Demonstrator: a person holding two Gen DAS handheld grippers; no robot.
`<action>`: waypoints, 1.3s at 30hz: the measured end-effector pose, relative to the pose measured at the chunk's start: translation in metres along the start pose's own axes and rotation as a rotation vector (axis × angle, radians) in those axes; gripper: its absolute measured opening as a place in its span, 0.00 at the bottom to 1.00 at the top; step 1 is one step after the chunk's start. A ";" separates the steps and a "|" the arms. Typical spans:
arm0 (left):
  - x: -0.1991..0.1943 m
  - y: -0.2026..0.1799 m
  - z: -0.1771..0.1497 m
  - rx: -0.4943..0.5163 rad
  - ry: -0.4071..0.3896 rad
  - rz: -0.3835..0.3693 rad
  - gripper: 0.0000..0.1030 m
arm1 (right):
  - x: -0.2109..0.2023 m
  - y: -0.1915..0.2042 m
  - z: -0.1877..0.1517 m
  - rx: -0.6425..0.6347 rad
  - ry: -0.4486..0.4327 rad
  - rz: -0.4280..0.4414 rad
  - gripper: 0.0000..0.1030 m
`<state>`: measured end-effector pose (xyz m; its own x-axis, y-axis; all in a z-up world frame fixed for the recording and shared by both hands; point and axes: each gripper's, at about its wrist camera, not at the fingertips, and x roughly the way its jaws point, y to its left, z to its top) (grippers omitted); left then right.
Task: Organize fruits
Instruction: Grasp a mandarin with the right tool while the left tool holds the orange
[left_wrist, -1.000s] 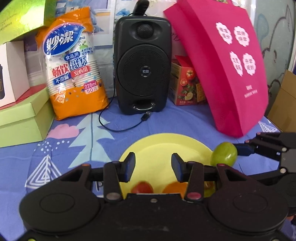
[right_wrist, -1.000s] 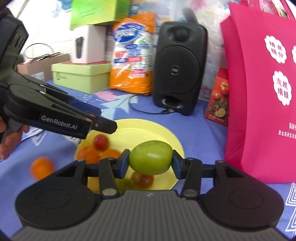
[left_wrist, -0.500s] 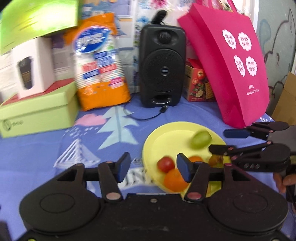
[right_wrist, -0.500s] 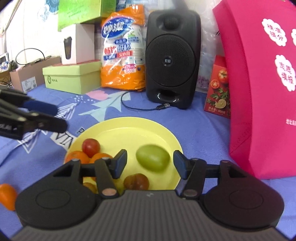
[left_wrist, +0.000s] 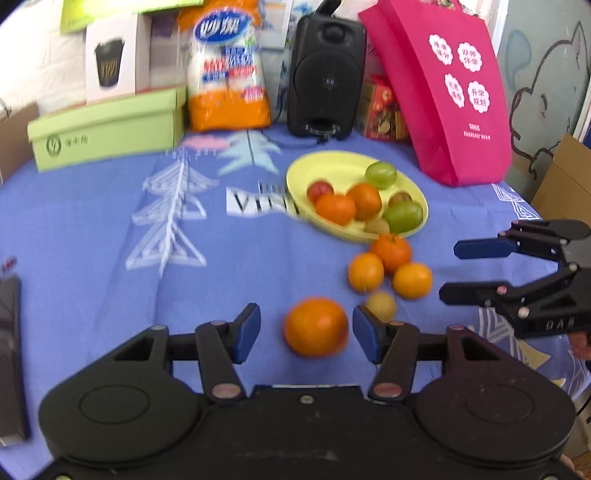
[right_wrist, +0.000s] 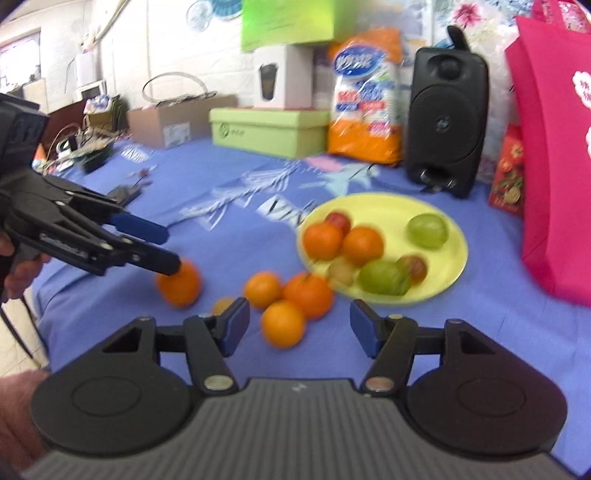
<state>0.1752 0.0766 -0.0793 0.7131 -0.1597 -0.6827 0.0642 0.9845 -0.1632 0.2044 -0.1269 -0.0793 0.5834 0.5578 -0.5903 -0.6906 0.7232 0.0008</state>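
A yellow plate (left_wrist: 332, 164) (right_wrist: 380, 208) on the blue cloth holds several fruits: oranges, green fruits, red ones. Loose fruit lies in front of it. My left gripper (left_wrist: 306, 334) is open, and a large orange (left_wrist: 316, 326) lies on the cloth between its fingers, untouched. Three smaller oranges (left_wrist: 391, 266) and a small yellowish fruit (left_wrist: 381, 305) lie just beyond. My right gripper (right_wrist: 299, 326) is open and empty, with an orange (right_wrist: 283, 323) just ahead of it. It also shows in the left wrist view (left_wrist: 465, 271), at the right.
At the back stand a black speaker (left_wrist: 325, 74), an orange bag of paper cups (left_wrist: 227, 70), a green box (left_wrist: 107, 129) and a pink bag (left_wrist: 439, 88). A dark flat object (left_wrist: 9, 354) lies at the left edge.
The right gripper opened and left the green fruit on the plate. Both grippers pulled back from the plate; the left one now has a loose orange between its fingers.
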 end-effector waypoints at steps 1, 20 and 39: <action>0.002 -0.001 -0.004 -0.010 0.004 -0.003 0.55 | 0.000 0.005 -0.004 -0.005 0.012 -0.005 0.56; 0.039 -0.012 -0.007 0.048 0.028 0.035 0.55 | 0.042 0.022 -0.011 -0.042 0.100 -0.081 0.46; 0.012 -0.008 -0.009 0.032 0.008 -0.005 0.41 | 0.030 0.027 -0.011 -0.015 0.089 -0.068 0.30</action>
<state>0.1773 0.0664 -0.0927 0.7067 -0.1656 -0.6878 0.0906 0.9854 -0.1441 0.1984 -0.0946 -0.1061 0.5891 0.4689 -0.6581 -0.6577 0.7513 -0.0535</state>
